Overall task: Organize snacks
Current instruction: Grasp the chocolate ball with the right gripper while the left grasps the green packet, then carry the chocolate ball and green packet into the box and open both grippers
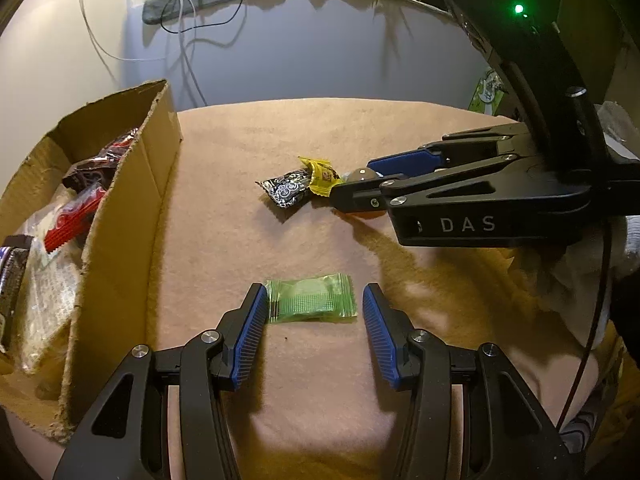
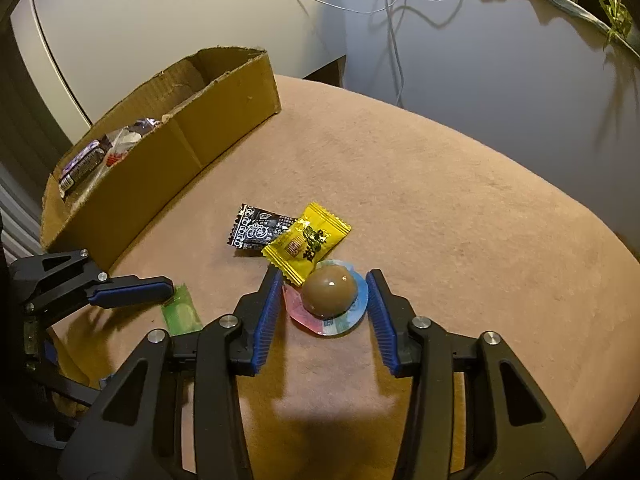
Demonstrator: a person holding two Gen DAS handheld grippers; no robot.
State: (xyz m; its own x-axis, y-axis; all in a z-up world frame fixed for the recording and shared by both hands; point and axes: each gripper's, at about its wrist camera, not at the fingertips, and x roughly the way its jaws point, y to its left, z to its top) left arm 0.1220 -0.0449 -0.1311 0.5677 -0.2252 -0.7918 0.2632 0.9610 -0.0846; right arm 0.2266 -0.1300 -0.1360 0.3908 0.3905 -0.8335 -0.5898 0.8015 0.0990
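- At the left edge of the pink tabletop [image 1: 320,380]: one cardboard box [image 1: 120,208] with a few snacks already in, maybe four or more, too piled up to count.
- Left gripper [image 1: 314,312]: jaws wide open, one on each side of one green candy packet [image 1: 311,299], holding nothing yet. Flat, light, crinkly; best pinched across its short sides.
- Mid tabletop: one black packet [image 2: 256,232] and one yellow packet [image 2: 308,240], overlapping.
- Right gripper [image 2: 326,300]: jaws wide open around one brown jelly cup [image 2: 329,294], holding nothing. Smooth, round, likely slippery; best squeezed gently low on the dome.
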